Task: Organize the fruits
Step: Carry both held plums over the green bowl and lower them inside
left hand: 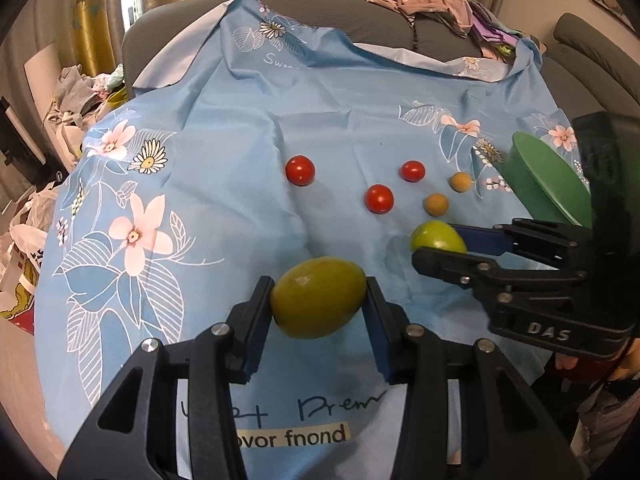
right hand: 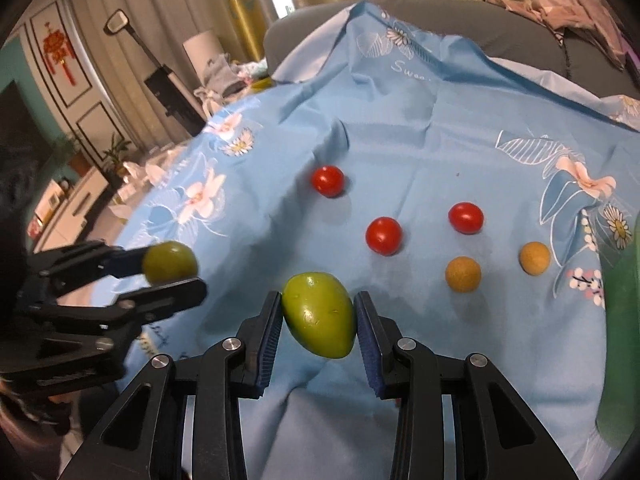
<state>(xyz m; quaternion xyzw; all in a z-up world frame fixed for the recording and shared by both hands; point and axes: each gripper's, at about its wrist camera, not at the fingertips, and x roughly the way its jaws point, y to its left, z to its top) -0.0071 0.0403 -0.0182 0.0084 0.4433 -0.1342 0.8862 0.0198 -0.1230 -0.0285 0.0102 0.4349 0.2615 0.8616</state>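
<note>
My left gripper point(left hand: 318, 284) is shut on a yellow-green oval fruit point(left hand: 318, 300), its blue pads pressing both sides just above the blue floral cloth point(left hand: 240, 140). To its right, my right gripper point(left hand: 436, 244) grips a second green fruit point(left hand: 438, 236). In the right wrist view, the right gripper point(right hand: 319, 296) holds that egg-shaped green fruit point(right hand: 320, 316) between its pads. There the left gripper point(right hand: 172, 270) is at the left with its own fruit point(right hand: 170, 260). Three red tomatoes point(left hand: 379, 199) and two brown round fruits point(left hand: 436, 204) lie on the cloth beyond.
A green bowl point(left hand: 540, 184) stands tilted at the cloth's right edge, behind the right gripper; it is a green blur point(right hand: 624, 320) in the right wrist view. A grey sofa point(left hand: 168, 24) with piled clothes backs the cloth. Bags and clutter lie to the left.
</note>
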